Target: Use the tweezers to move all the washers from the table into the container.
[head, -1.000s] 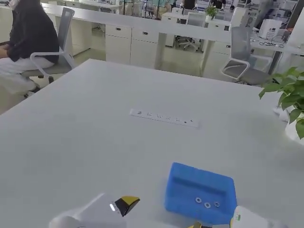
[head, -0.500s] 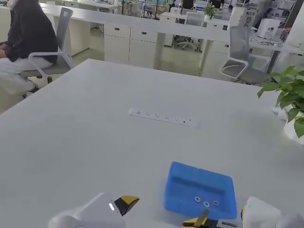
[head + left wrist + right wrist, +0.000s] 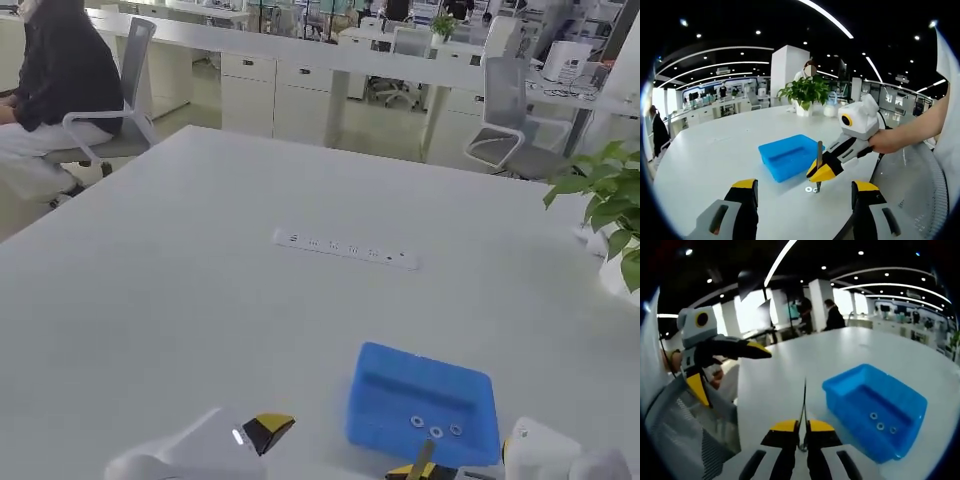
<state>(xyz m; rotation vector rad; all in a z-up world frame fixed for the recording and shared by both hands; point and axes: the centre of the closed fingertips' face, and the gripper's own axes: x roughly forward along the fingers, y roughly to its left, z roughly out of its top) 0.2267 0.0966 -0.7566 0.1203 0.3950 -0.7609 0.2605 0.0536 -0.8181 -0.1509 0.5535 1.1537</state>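
1. The left gripper [image 3: 803,186] – jaws wide apart, empty, at the bench's [image 3: 200,250] near edge.
2. The blue container [image 3: 372,400], near that edge, holds three washers [image 3: 436,430].
3. The right gripper [image 3: 801,426] – clamped on the tweezers [image 3: 804,400], tip just beside two loose washers [image 3: 812,189] on the bench.

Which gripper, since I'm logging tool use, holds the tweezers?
The right gripper: its jaws are shut on the tweezers, while the left gripper has open, empty jaws.

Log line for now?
left gripper open | right gripper shut on metal tweezers | blue plastic container: three metal washers | loose washers on white table
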